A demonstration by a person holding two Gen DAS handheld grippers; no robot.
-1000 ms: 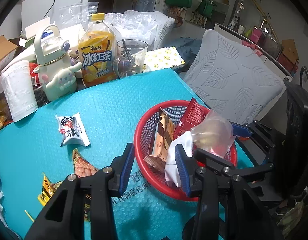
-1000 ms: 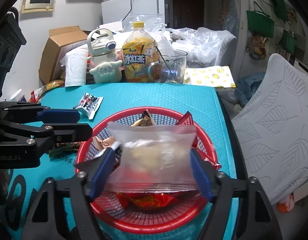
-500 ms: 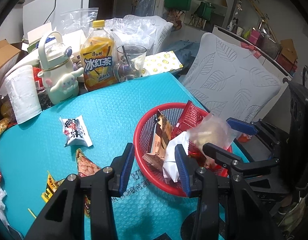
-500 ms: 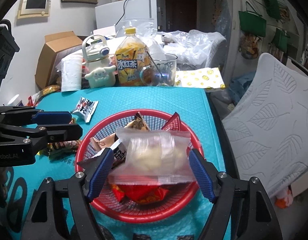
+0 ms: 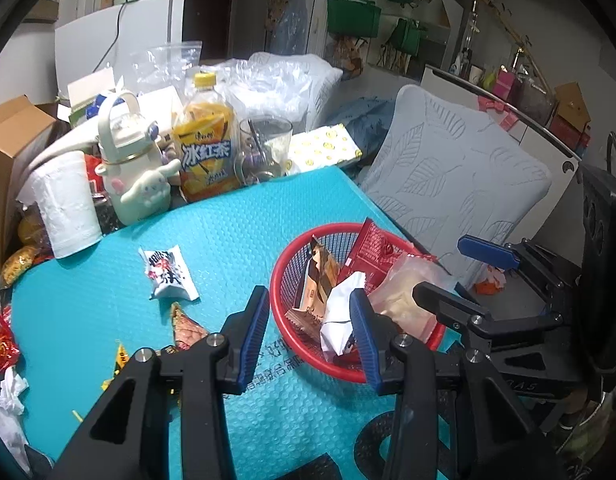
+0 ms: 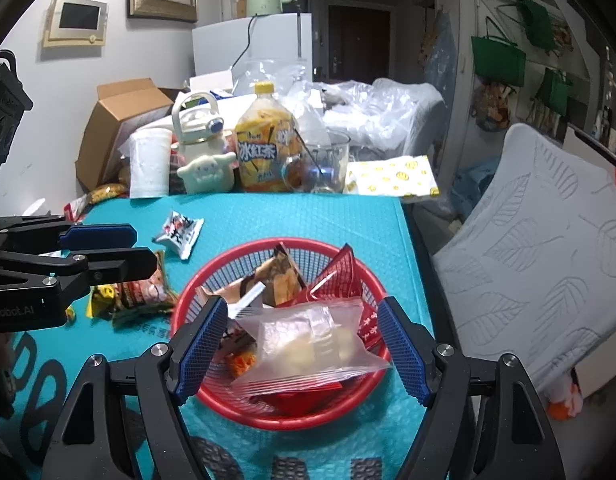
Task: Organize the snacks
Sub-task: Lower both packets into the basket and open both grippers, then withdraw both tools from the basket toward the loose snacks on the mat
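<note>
Snacks: several packets plus clear bag (image 6: 308, 346) lie in red basket (image 6: 282, 416) near tabletop's right edge | left: white packet (image 5: 168, 274), orange ones (image 6: 128, 294) | right gripper (image 6: 304, 346) jaws wide, empty | left gripper (image 5: 308, 338) narrower, empty

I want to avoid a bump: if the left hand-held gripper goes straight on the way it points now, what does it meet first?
Most likely the red basket: its near rim lies between the open fingers of the left hand-held gripper, with the white wrapper just inside. Depth is hard to judge, so the teal mat might come first.
</note>
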